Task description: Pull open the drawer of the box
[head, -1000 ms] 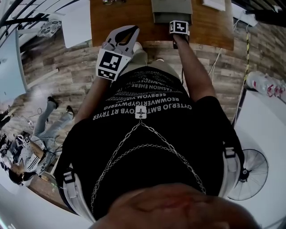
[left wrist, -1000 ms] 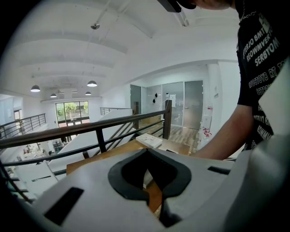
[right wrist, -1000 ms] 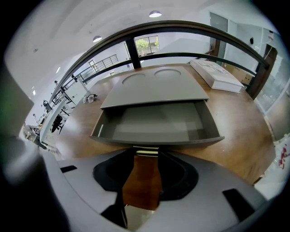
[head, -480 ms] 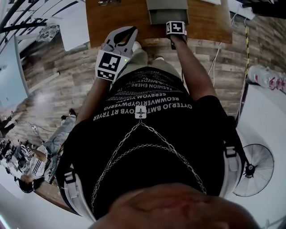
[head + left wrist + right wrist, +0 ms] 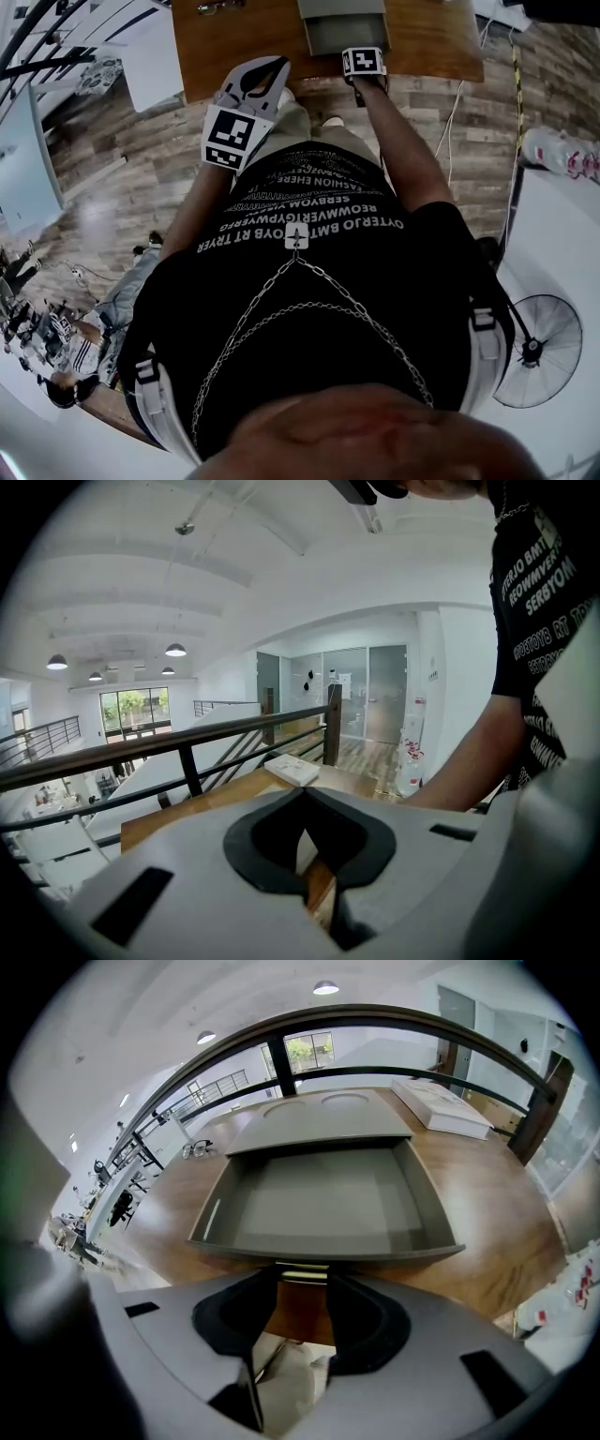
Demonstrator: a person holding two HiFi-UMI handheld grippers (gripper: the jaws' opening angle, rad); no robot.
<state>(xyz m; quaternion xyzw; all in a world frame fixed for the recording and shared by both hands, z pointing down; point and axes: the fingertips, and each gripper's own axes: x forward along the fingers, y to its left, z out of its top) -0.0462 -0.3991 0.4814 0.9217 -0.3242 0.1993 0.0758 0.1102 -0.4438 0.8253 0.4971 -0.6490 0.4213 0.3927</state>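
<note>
A grey box (image 5: 319,1119) stands on the wooden table (image 5: 487,1232), and its drawer (image 5: 319,1199) is pulled out, showing a bare grey inside. My right gripper (image 5: 302,1283) is at the middle of the drawer front, shut on the small pale handle (image 5: 302,1272), which fills the gap between its jaws. From the head view, box and drawer (image 5: 342,23) sit at the table's front edge under the right gripper's marker cube (image 5: 364,62). My left gripper (image 5: 274,66) hangs in front of the table to the left, off the box, shut with nothing in it.
A flat white box (image 5: 441,1105) lies on the table to the right of the grey box. A small dark item (image 5: 199,1147) lies to its left. A dark railing (image 5: 375,1026) runs behind the table. A fan (image 5: 539,352) stands on the floor at my right.
The drawer front and my right gripper have come a little closer to the table's front edge. My left gripper has stayed where it was.
</note>
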